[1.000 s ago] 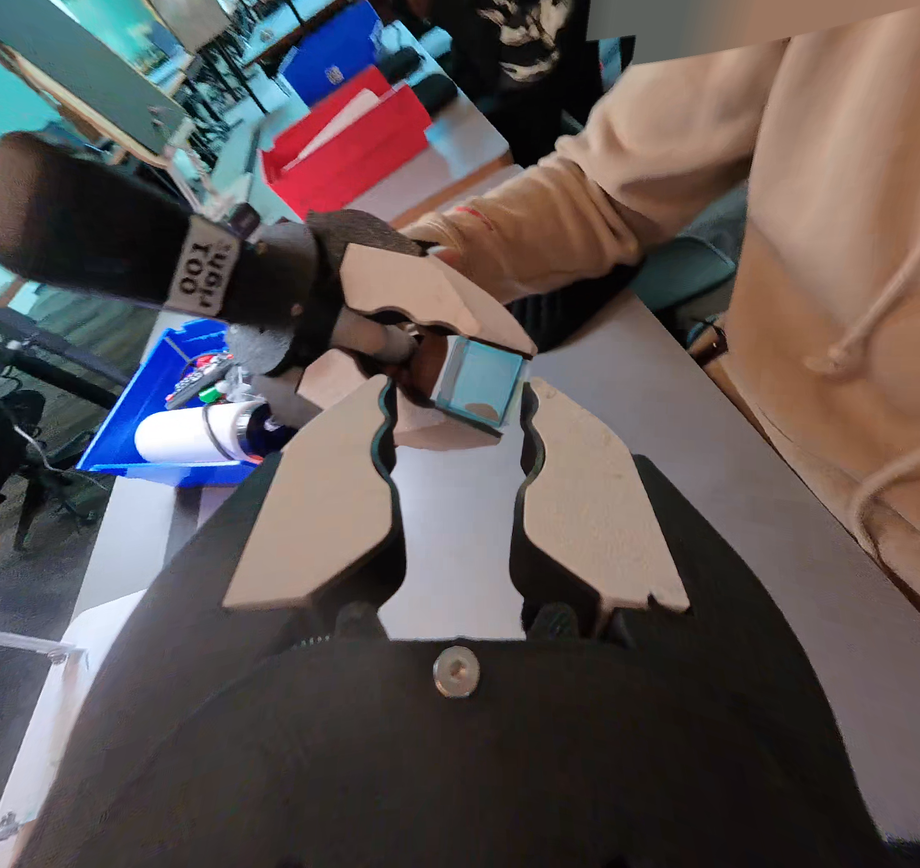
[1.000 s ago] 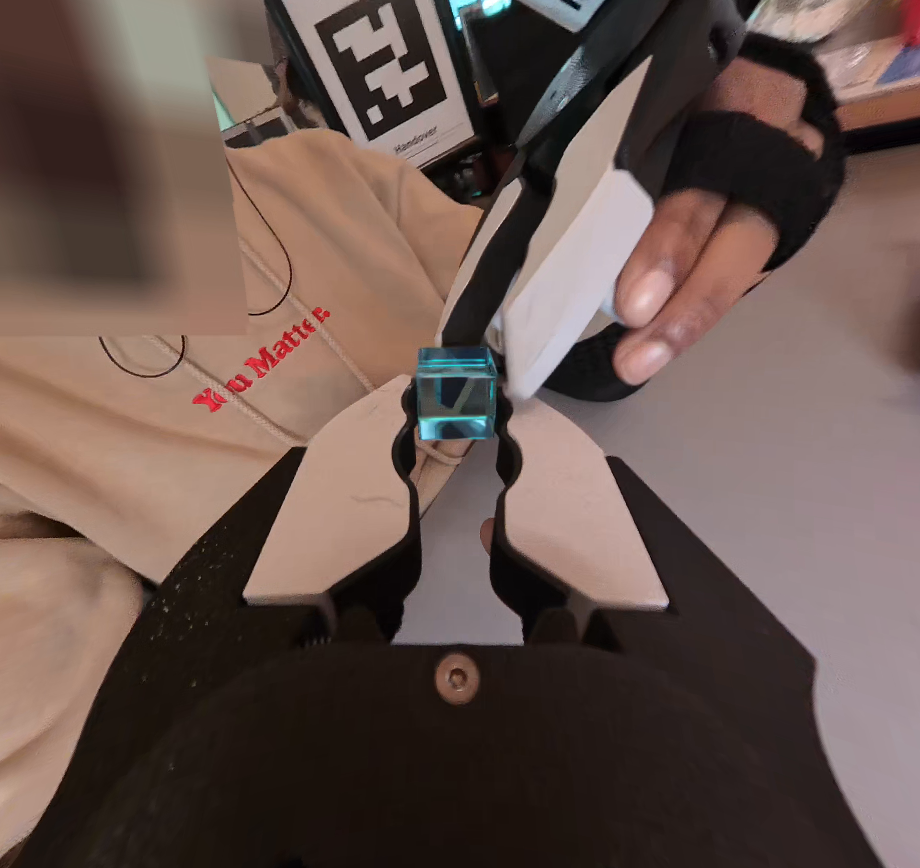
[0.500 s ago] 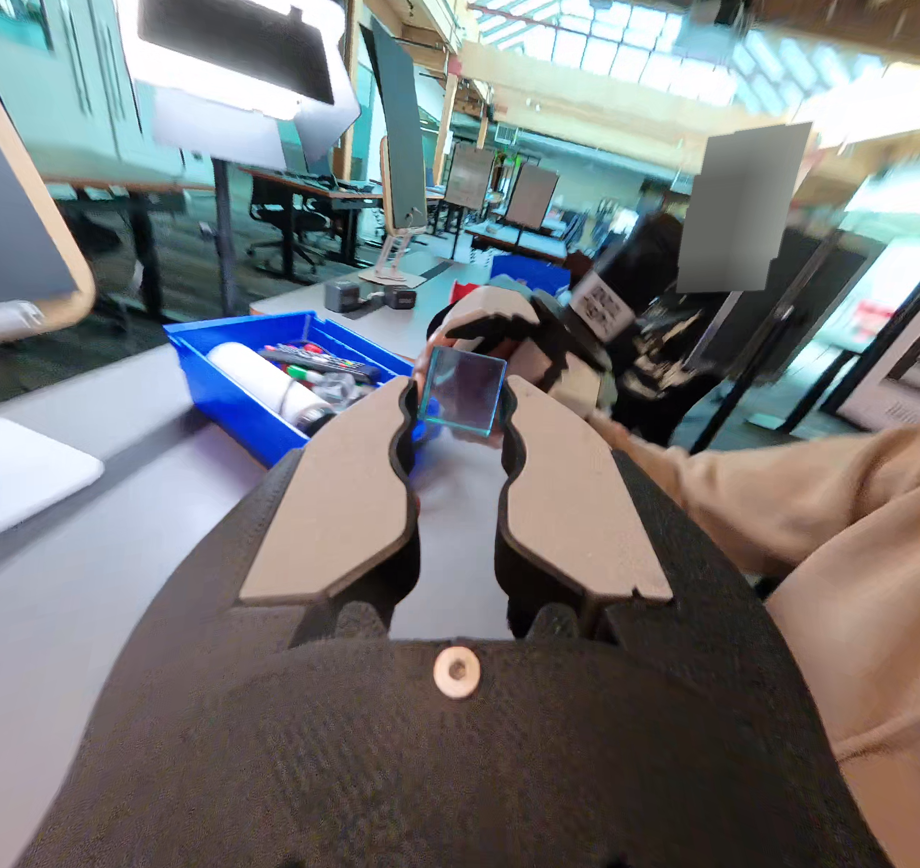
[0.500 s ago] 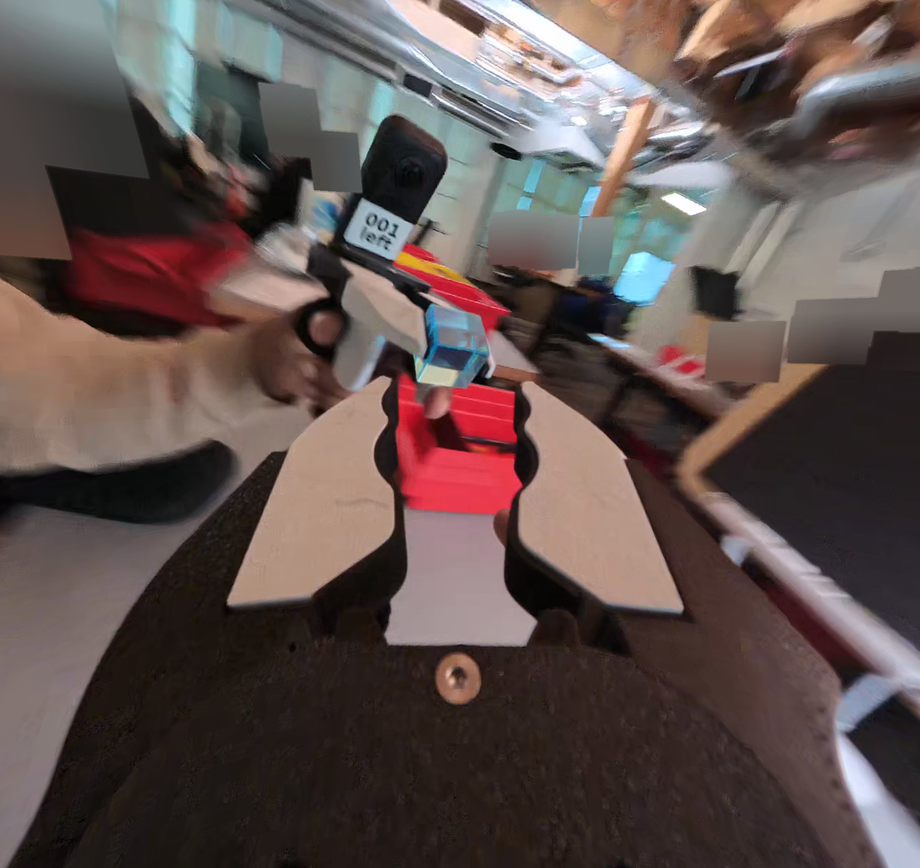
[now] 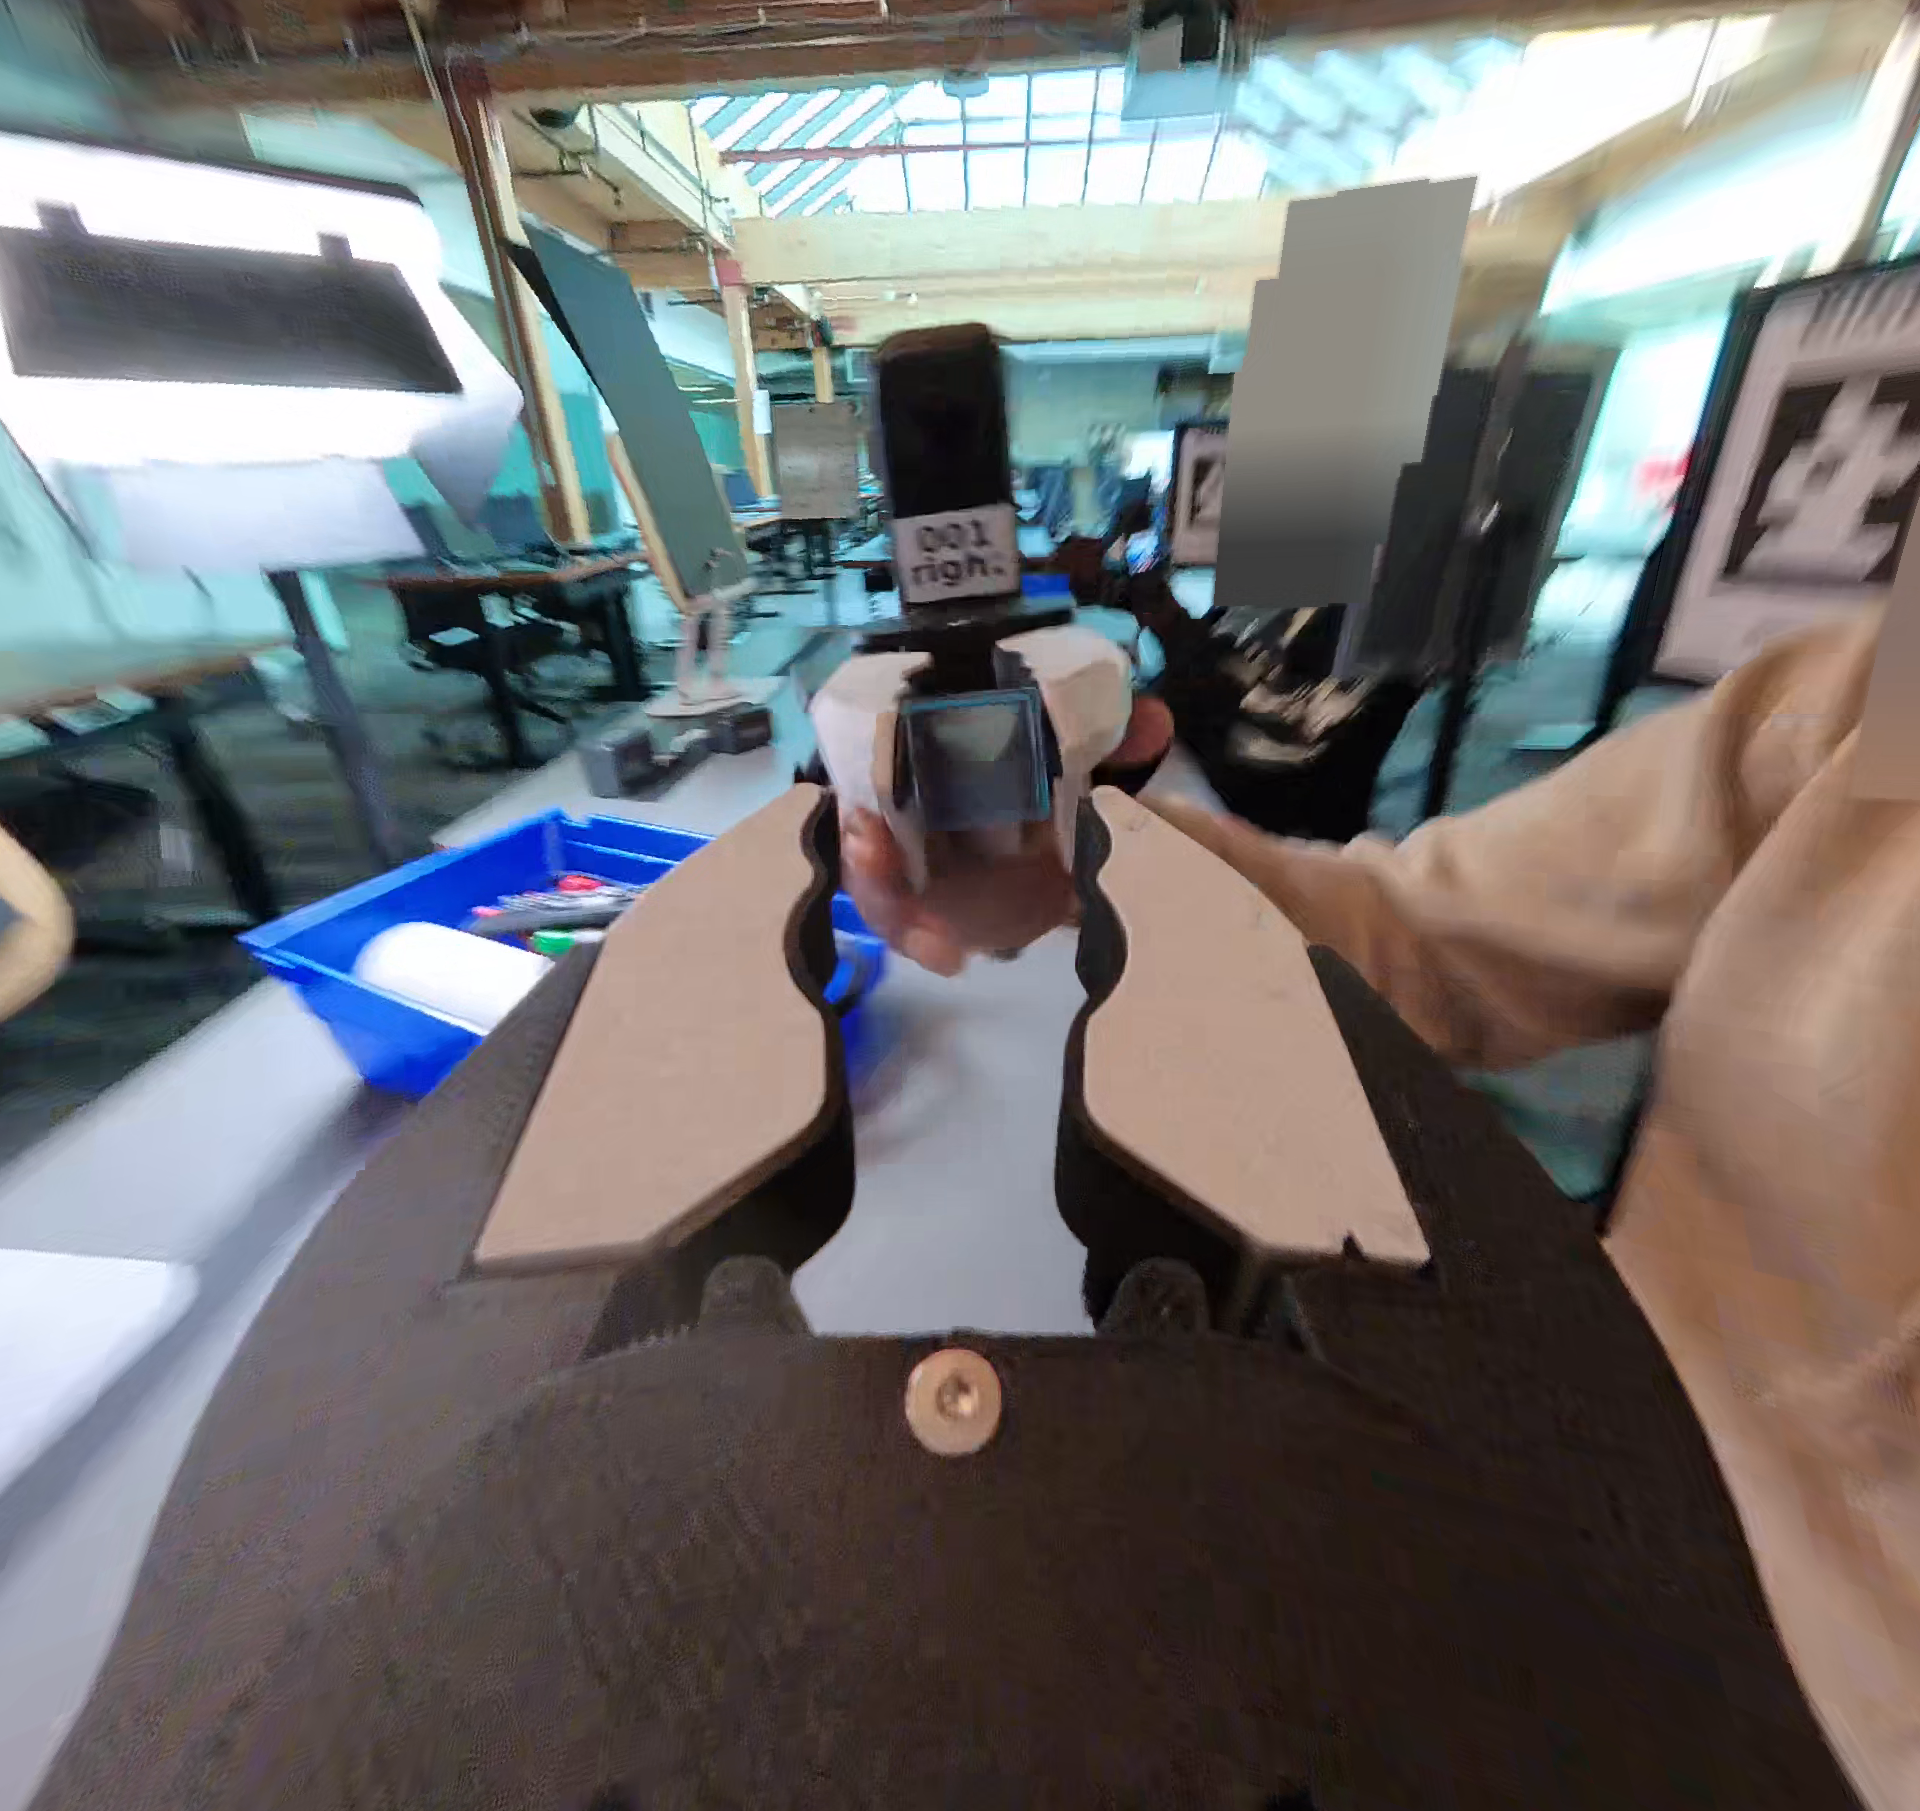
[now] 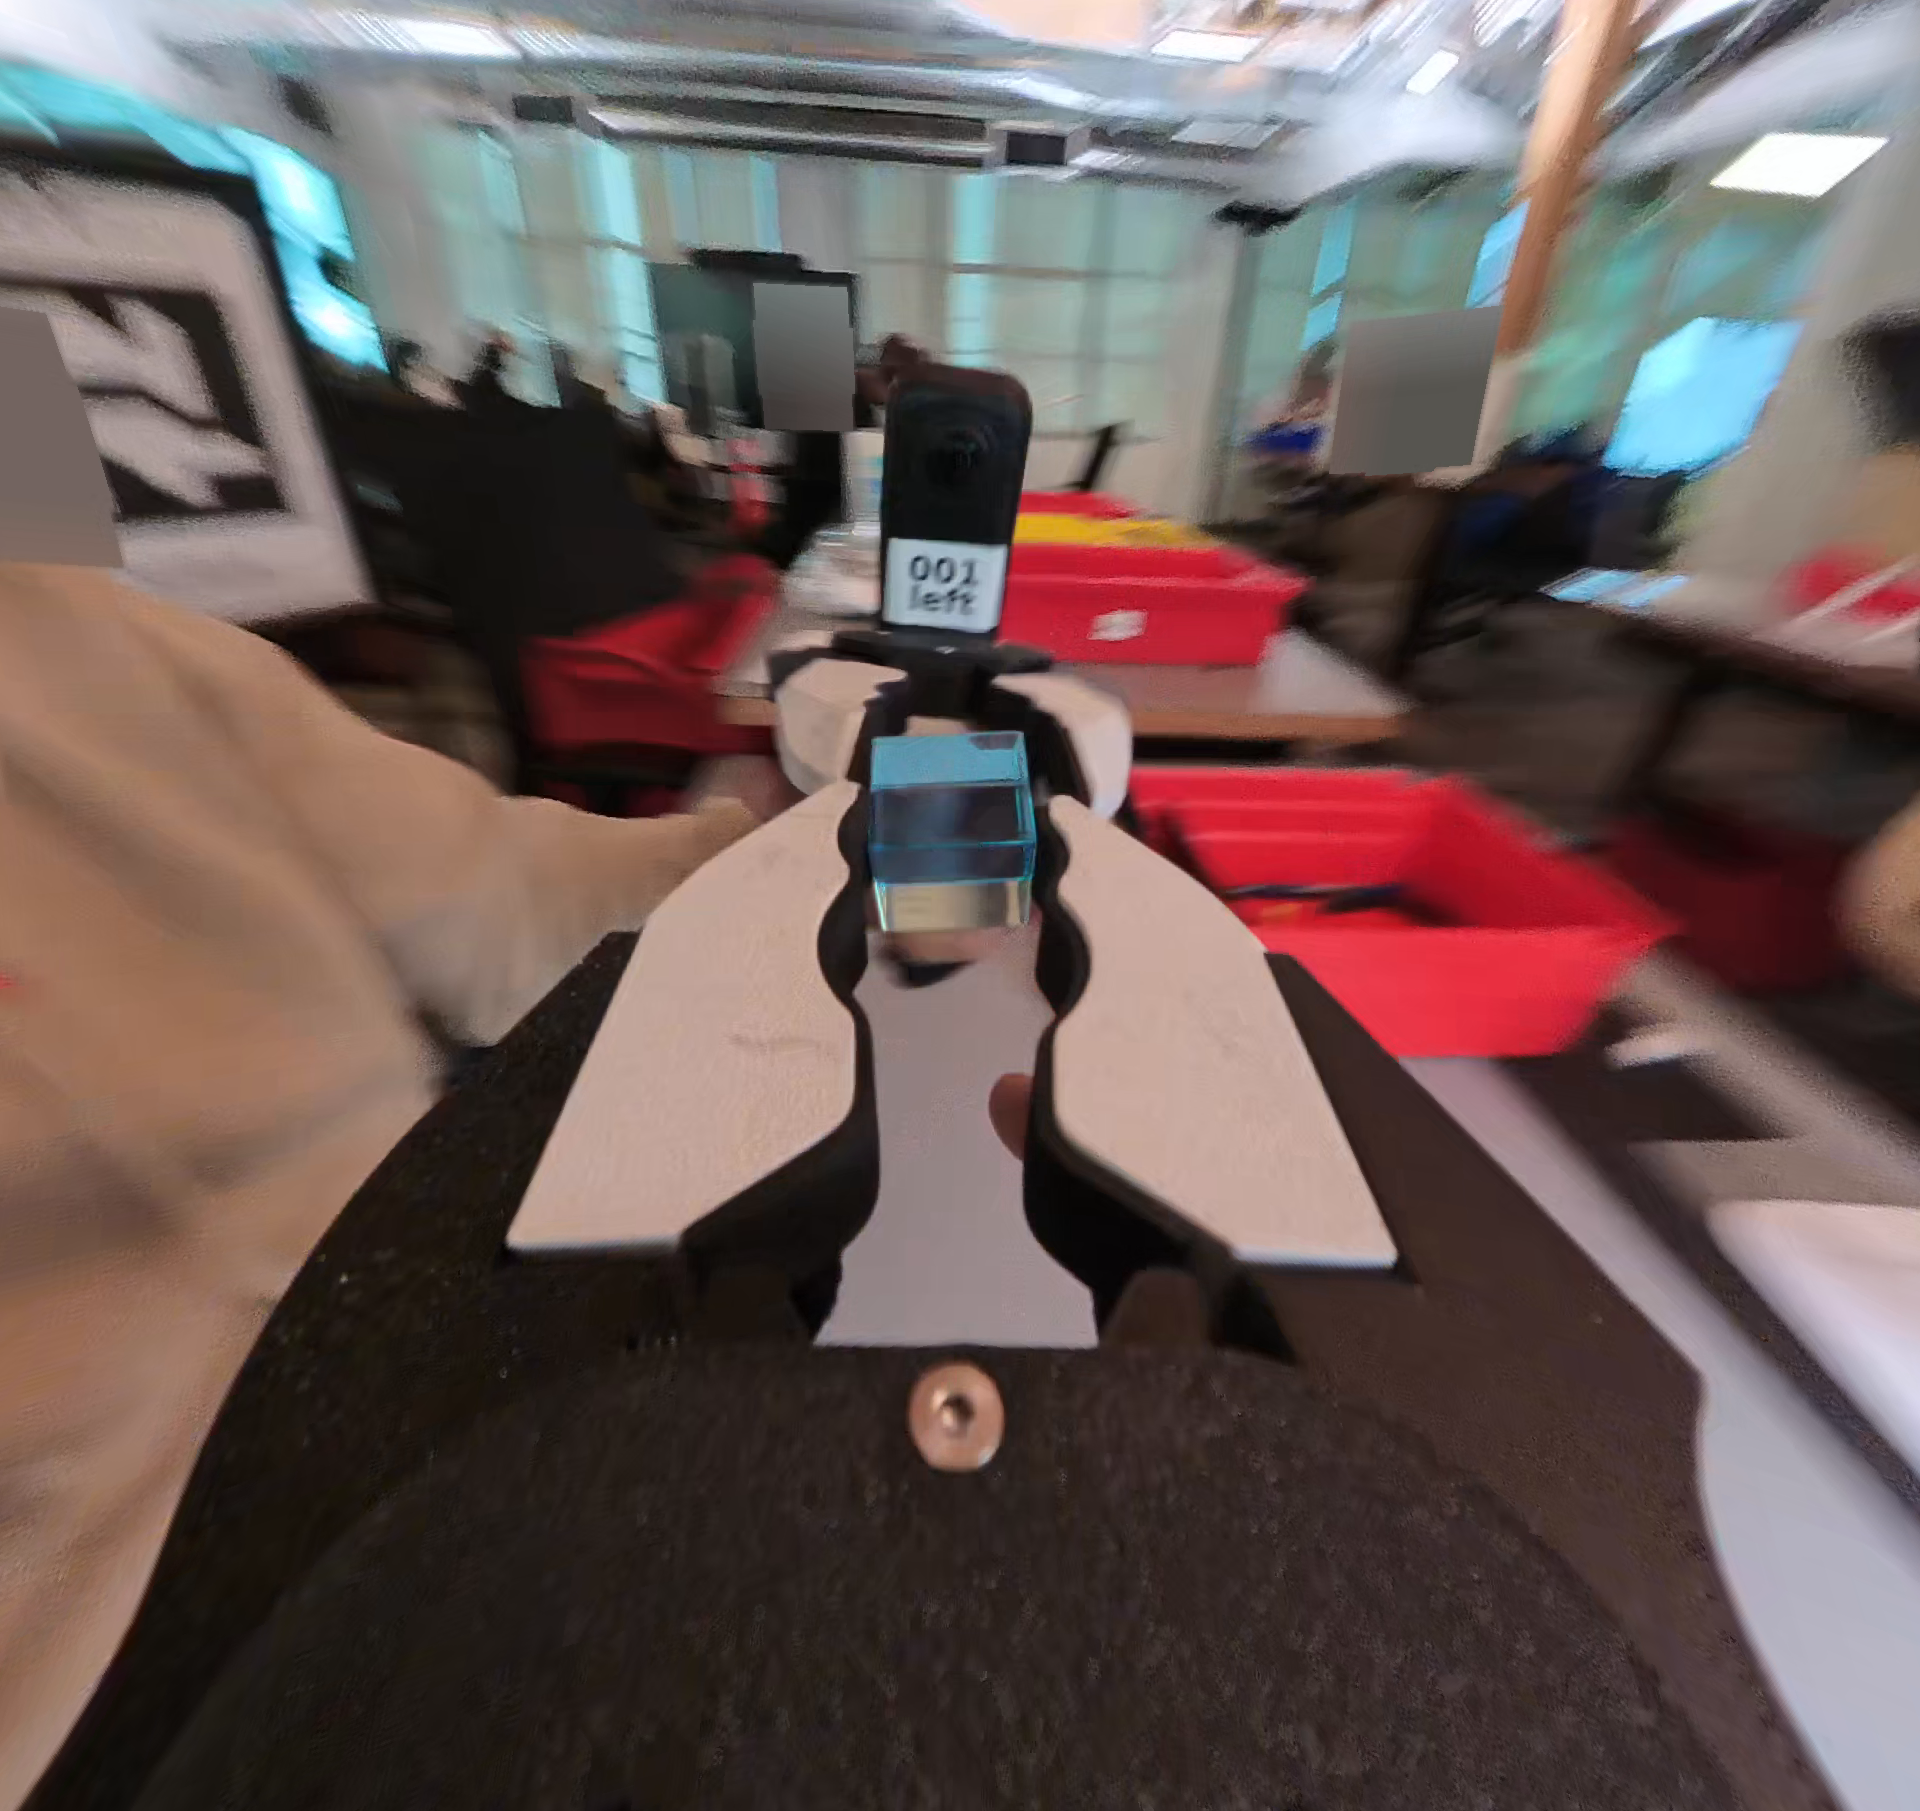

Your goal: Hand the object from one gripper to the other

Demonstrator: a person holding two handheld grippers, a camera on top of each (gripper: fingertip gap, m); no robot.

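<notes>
My right gripper (image 6: 948,795) is clamped on the clear blue cube (image 6: 951,831), right at the fingertips, up in the air over the grey table (image 6: 956,1242). It looks light, rigid and slick, acrylic-ish, so I'd put flat pads square on two opposite faces, no corner grabs. Just past it my left gripper (image 5: 956,816) sits nose to nose, jaws apart. Half a second ago it was flipped: left had the cube, right was empty. Red bins (image 6: 1403,888) sit behind.
</notes>
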